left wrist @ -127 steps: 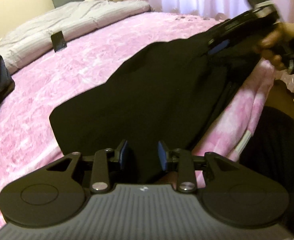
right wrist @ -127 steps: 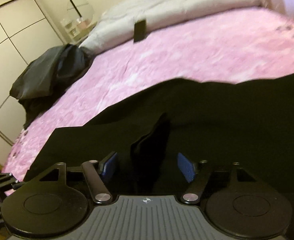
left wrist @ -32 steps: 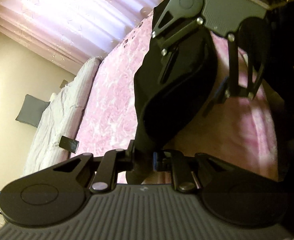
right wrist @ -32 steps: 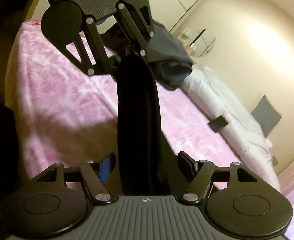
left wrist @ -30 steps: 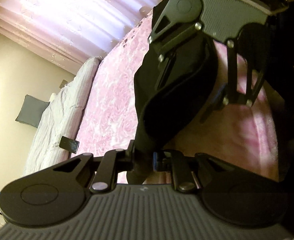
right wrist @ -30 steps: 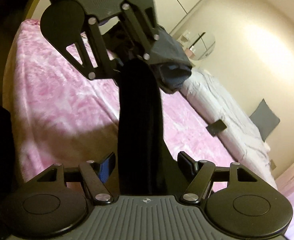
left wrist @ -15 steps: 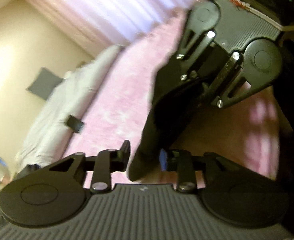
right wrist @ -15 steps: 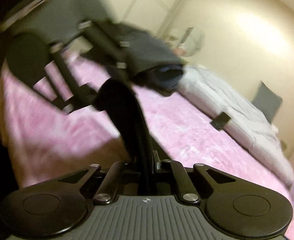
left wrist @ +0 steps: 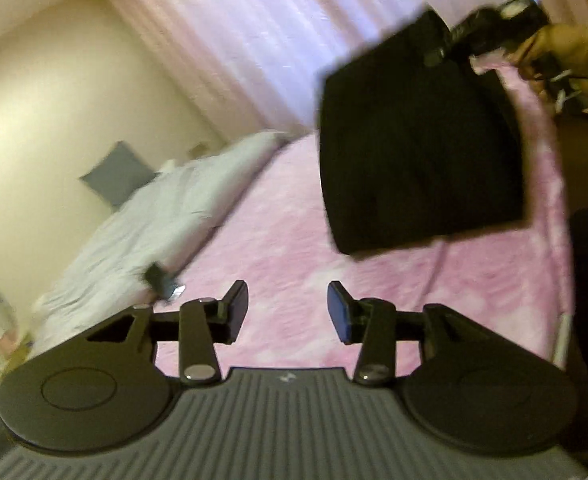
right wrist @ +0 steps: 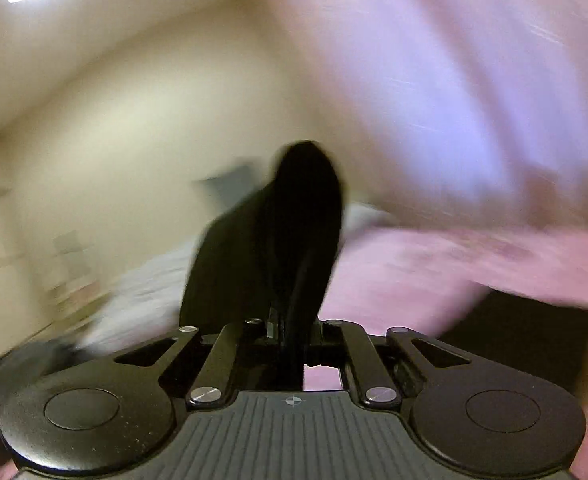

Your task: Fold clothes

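The left gripper point(left wrist: 288, 306) has just been opening; nothing is between its jaws. The right gripper point(right wrist: 292, 330) is clenched on the folded black garment point(left wrist: 417, 140), hanging above the pink bedspread point(left wrist: 294, 248). Better to lower it slowly so the fold stays.

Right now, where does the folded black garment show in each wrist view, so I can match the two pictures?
Left wrist view: the black garment hangs upper right above the pink bedspread, held at its top corner by the right gripper.
Right wrist view: it rises from the shut jaws at centre, seen edge-on and blurred.
Shared landmark: the grey pillow against the cream wall.
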`<state>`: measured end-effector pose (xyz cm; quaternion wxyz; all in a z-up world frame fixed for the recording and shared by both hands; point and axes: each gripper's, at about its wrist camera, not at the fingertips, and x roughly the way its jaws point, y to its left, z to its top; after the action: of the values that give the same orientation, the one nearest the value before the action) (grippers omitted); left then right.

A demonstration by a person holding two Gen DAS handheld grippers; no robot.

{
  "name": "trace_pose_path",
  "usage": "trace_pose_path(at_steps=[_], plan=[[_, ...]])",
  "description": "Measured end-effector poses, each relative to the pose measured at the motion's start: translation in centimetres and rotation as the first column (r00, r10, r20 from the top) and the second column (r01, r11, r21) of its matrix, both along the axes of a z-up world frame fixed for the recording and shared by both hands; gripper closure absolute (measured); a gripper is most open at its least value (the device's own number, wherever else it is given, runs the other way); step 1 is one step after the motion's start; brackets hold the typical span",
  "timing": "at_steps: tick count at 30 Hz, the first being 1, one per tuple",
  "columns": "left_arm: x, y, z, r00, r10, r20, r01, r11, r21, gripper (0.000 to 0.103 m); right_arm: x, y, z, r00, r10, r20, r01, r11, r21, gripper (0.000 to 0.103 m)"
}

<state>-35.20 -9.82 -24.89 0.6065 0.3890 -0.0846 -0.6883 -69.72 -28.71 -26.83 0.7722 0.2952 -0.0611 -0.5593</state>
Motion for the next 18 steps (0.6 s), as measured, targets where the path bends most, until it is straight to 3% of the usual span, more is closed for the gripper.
trace_pose_path(at_steps=[2,3,6,8,12,14,16,18], plan=[[-1.7,-1.6,-1.2,0.999,-0.045,-0.006,0.045,0.998,0.044,0.063,-3.7,-2.1,-3.6,0.996,-0.079,0.048,0.070,0.983,0.171,0.096],[-2.5,-2.0,-1.8,0.998,-0.063,-0.007,0.064,0.996,0.062,0.063,-4.6,-2.4,-4.4,0.994,-0.086,0.068,0.070,0.976,0.208,0.095],[-5.0,-3.6,-3.2,0.993,-0.121,-0.008,0.121,0.987,0.110,0.063,-6.2,-2.5,-5.4,0.988,-0.077,0.134,0.043,0.970,0.238,0.093],[-6.0,-3.9,-4.0,0.988,-0.153,-0.007,0.153,0.980,0.130,0.063,-7.2,-2.6,-6.0,0.982,-0.071,0.177,0.024,0.966,0.256,0.085],[-7.7,-5.7,-5.3,0.982,-0.185,-0.031,0.187,0.973,0.138,0.063,-8.4,-3.1,-6.2,0.957,-0.085,0.278,0.004,0.960,0.281,0.085],[-8.9,-6.2,-5.5,0.980,-0.195,-0.049,0.200,0.971,0.134,0.063,-8.1,-4.1,-5.7,0.958,-0.082,0.274,-0.002,0.956,0.293,0.086],[-9.5,-6.6,-5.6,0.977,-0.207,-0.055,0.213,0.968,0.130,0.063,-8.5,-4.6,-5.1,0.962,-0.071,0.265,-0.010,0.956,0.292,0.094],[-10.1,-6.8,-5.7,0.974,-0.220,-0.060,0.227,0.965,0.130,0.063,-8.8,-4.5,-3.8,0.966,-0.052,0.255,-0.012,0.970,0.242,0.095]])
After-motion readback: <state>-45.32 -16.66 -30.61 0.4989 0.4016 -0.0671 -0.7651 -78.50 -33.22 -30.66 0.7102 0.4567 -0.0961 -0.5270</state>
